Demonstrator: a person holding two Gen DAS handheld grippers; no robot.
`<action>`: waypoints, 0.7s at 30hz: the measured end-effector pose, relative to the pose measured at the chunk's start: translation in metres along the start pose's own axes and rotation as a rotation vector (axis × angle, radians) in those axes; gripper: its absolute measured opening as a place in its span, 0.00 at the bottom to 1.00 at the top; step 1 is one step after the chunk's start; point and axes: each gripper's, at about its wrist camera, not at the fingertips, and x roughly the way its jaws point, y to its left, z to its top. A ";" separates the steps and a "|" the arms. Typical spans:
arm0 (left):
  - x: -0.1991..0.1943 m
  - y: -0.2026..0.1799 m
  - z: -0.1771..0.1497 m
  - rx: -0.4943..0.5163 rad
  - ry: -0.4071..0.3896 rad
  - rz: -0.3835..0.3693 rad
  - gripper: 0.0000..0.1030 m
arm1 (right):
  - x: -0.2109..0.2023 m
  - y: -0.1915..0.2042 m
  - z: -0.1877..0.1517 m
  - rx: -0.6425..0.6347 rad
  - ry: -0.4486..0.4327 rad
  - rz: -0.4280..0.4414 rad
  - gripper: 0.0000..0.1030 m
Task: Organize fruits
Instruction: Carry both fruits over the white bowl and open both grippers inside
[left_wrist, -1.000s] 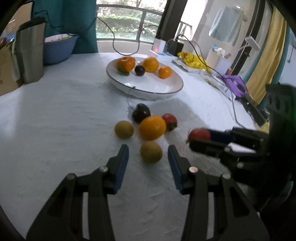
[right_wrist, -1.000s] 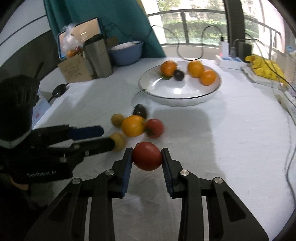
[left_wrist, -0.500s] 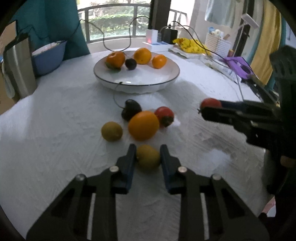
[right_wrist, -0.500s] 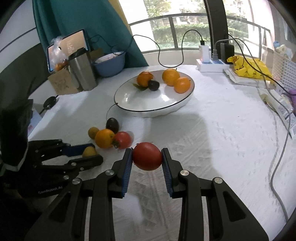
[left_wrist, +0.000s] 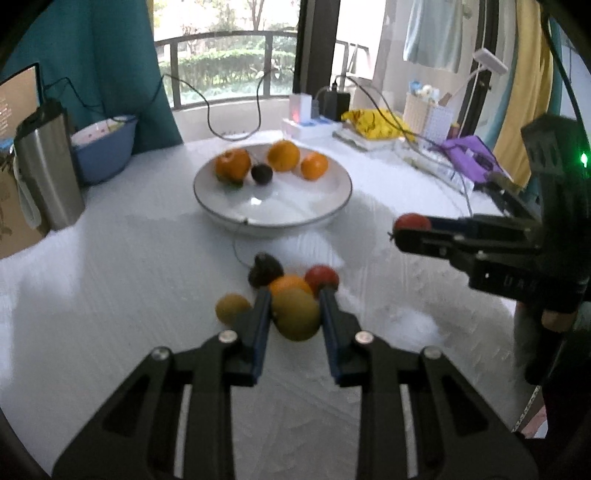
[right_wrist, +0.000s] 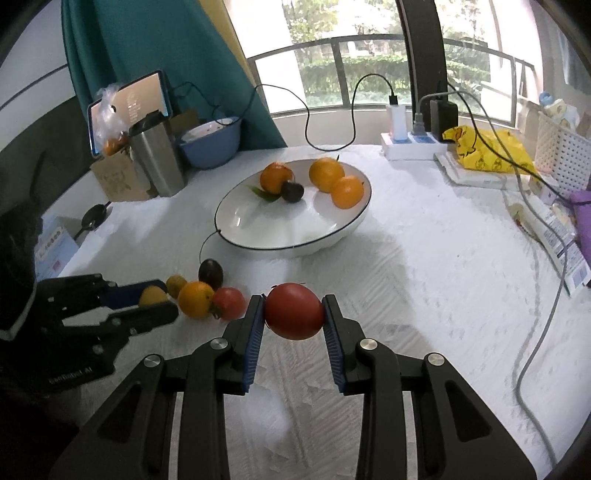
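- Here, a white-covered table (right_wrist: 424, 280) is seen through two fisheye cameras, each looking along a black gripper with blue pads.
- The left gripper (left_wrist: 295, 314) is clenched on a yellow-green fruit (left_wrist: 295, 314); the fruit is pressed between both pads and fills the gap.
- The right gripper (right_wrist: 294, 312) is clamped on a red tomato (right_wrist: 294, 311) — the tomato is held at the fingertips, above the cloth.
- Just beyond the left gripper's tips, four fruits lie on the cloth in a loose cluster: a second yellow-green fruit (left_wrist: 232, 308), an orange (left_wrist: 290, 284), a dark plum (left_wrist: 264, 271) and a smaller red tomato (left_wrist: 322, 277).
- Further back, a white bowl (right_wrist: 295, 236) with a dark rim is set near the middle of the table.
- Inside the bowl, towards its far side, three oranges (right_wrist: 327, 174) and one dark fruit (right_wrist: 292, 192) are grouped; the near half of the bowl is bare.
- At the left rear of the table a steel tumbler (right_wrist: 157, 158) and a blue basin (right_wrist: 210, 142) are placed — side by side.
- A power strip (right_wrist: 413, 146) with chargers is seen at the far edge, by the window.
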 end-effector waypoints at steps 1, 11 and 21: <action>-0.001 0.000 0.004 0.003 -0.009 -0.002 0.27 | -0.001 -0.001 0.002 -0.001 -0.003 -0.002 0.33; 0.006 0.010 0.039 0.026 -0.083 0.003 0.27 | 0.001 -0.005 0.025 -0.019 -0.029 -0.013 0.33; 0.031 0.024 0.063 0.040 -0.099 -0.004 0.27 | 0.017 -0.010 0.051 -0.037 -0.038 -0.019 0.33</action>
